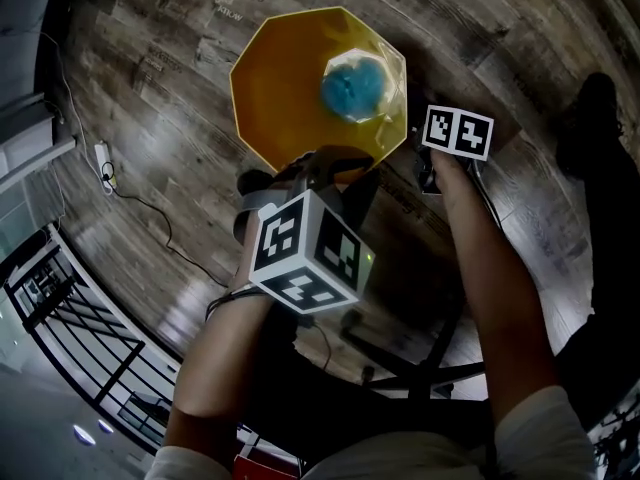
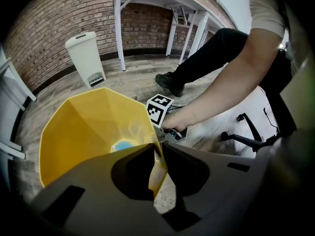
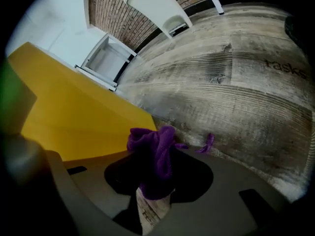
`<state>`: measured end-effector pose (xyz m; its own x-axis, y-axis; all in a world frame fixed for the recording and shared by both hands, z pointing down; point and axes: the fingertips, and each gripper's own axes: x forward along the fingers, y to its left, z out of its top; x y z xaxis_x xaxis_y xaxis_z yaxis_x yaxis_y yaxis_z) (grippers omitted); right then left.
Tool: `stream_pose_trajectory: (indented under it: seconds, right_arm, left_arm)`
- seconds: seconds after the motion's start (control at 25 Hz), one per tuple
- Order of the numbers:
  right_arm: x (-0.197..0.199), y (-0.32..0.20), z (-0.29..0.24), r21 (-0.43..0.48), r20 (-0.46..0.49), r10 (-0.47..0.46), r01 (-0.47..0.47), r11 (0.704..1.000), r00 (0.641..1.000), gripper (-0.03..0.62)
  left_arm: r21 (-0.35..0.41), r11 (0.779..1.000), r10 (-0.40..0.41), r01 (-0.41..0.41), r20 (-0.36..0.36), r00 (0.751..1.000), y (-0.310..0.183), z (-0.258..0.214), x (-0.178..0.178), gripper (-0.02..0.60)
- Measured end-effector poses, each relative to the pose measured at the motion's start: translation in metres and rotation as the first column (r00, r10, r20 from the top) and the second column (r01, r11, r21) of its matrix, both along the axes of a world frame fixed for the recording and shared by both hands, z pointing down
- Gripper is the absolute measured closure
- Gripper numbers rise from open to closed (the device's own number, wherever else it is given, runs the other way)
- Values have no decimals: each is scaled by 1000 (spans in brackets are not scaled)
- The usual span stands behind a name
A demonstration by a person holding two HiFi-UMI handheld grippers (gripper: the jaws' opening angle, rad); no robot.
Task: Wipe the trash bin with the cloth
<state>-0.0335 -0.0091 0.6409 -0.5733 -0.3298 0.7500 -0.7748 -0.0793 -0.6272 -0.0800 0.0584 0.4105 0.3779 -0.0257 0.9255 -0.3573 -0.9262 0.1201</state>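
The yellow octagonal trash bin (image 1: 290, 88) stands upright on the wood-plank floor (image 1: 170, 68), mouth open to the top, w/ a pale blue round thing (image 1: 352, 86) lying at its bottom; can't tell what that is. The left gripper (image 1: 335, 165) points steeply down at the near rim, and its own view shows the jaws pinched on the bin's thin wall (image 2: 83, 132), one jaw inside & one outside, so the left gripper (image 2: 158, 162) has the rim clamped. The right gripper (image 1: 432, 168) sits just outside the bin's right side, marker cube up, the person's bare forearm running back from it. In its own view the right gripper (image 3: 155, 183) is closed on a bunched purple cloth (image 3: 155, 154), which sticks out past the jaw tips, one loose corner trailing to the right. The cloth is right beside the bin's outer wall (image 3: 64, 112), low down nr the floor; whether it touches the yellow plastic I can't tell. Further back, by the brick wall, stands a white pedal bin (image 2: 86, 58) next to white table legs (image 2: 118, 28). A black chair base (image 2: 251, 136) is on the floor under the person's right arm, and a black shoe (image 2: 170, 85) is planted beyond the bin.
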Motion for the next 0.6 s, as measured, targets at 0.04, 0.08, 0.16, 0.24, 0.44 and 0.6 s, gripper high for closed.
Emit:
stream_pose_trajectory:
  seconds: [0.04,0.08,0.16,0.24,0.44,0.6]
  right_arm:
    - [-1,0,3,-7,-9,-3,3,1000,1000,464]
    - [-2,-1,6,-13,-18,-6,6,1000,1000,464]
    - [-4,-3,10,-16,-35,-15,15,1000,999,464]
    - [-5,-5,12,-15,-54,-34,34,999,998,464]
    - [6,-14,1,12,-116,-76,78,997,990,464]
    - [19,-16,-26,50,-99,-53,59,997,994,464]
  left_arm:
    - [0,1000,-4,4,-2,1000,0,0,0,528]
    - [0,1000,-9,9,-4,1000,0,0,0,528]
    - [3,1000,-22,22,-5,1000,-1,0,-1,528]
    - [7,999,-39,39,-1,999,-3,0,-1,528]
    - [21,991,-132,133,-6,991,-16,1,7,528]
    - [9,987,-161,162,-60,985,-21,-6,17,522]
